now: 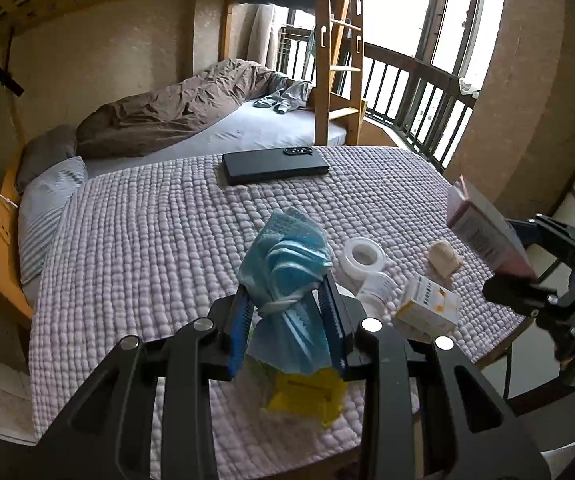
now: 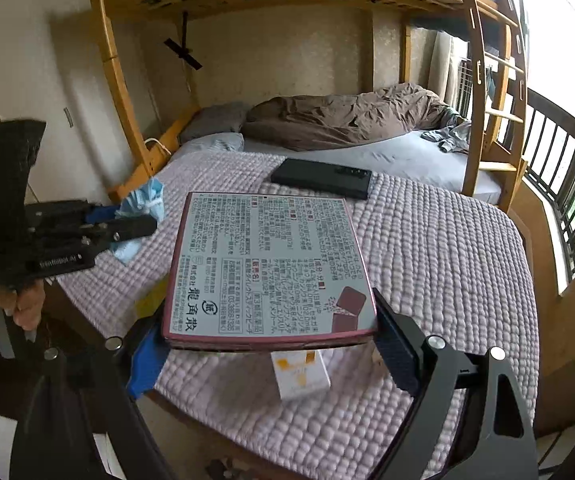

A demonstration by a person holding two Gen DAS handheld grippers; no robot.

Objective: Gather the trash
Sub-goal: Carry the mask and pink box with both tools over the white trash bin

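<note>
My left gripper [image 1: 287, 300] is shut on a crumpled blue face mask [image 1: 285, 264] and holds it above the quilted table [image 1: 147, 240]. It also shows in the right wrist view [image 2: 143, 200] at the left. My right gripper [image 2: 271, 344] is shut on a flat pink-edged box [image 2: 267, 268] with printed text, held above the table; the box also shows in the left wrist view [image 1: 483, 228]. On the table lie a yellow wrapper [image 1: 307, 396], a white tape roll [image 1: 363, 258], a small white-and-orange box [image 1: 427, 308] and a beige crumpled scrap [image 1: 443, 260].
A black phone [image 1: 275, 166] lies at the far side of the table. Behind it stands a wooden bunk bed [image 1: 327, 60] with a brown duvet [image 1: 175, 108]. A dark railing [image 1: 419, 92] and window are at the right.
</note>
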